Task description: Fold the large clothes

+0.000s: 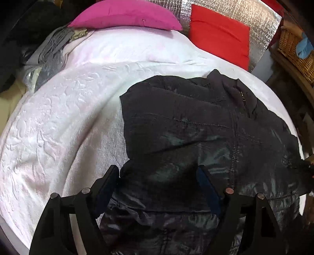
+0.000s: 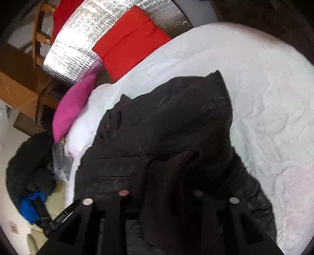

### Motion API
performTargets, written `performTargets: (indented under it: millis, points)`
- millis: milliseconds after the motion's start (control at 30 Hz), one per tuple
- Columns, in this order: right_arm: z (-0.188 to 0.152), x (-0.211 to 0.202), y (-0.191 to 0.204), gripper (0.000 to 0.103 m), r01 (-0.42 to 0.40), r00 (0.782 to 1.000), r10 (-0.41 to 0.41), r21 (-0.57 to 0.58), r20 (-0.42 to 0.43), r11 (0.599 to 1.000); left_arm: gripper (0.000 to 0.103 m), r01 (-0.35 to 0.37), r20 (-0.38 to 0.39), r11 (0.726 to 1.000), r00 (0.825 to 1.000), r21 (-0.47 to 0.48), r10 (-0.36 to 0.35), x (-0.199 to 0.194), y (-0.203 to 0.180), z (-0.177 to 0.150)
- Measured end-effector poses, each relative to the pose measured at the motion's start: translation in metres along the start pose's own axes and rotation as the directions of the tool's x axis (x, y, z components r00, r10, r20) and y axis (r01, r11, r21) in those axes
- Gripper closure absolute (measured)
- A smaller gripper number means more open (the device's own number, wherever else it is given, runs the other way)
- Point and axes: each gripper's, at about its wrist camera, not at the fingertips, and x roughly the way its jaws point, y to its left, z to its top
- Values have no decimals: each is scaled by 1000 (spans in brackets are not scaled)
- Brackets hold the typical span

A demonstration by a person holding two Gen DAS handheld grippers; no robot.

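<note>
A large black padded jacket point(image 1: 186, 121) lies spread on the white quilted bed cover point(image 1: 58, 121), its zipper and collar pointing to the far right. My left gripper point(image 1: 158, 175) hangs open just over the jacket's near part, its two fingers wide apart and the shiny fabric showing between them. In the right wrist view the same jacket point(image 2: 176, 113) is bunched up toward the camera. My right gripper point(image 2: 168, 168) is shut on a raised fold of it, with the dark fingers hard to tell from the cloth. The bed cover point(image 2: 265, 102) shows to the right.
A pink pillow point(image 1: 127, 15) and a red pillow point(image 1: 219, 35) lean on silver foil padding point(image 1: 261, 17) at the bed's head. Grey clothes point(image 1: 53, 45) are piled at the left edge. A wicker basket point(image 1: 294, 49) stands right; dark clothes point(image 2: 29, 168) lie beside the bed.
</note>
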Motion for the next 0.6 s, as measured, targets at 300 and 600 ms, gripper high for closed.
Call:
performTargets:
  millis: [300,600]
  points:
    - [26,-36,5,88,84,952,-54,-88,300,993,27,54,76,998,996,26,-56,-22,-18,0]
    - [42,-1,-41,82,15,992,-24,74,125,997,27,24,23,996,999,81,-26,-10,-28,-8]
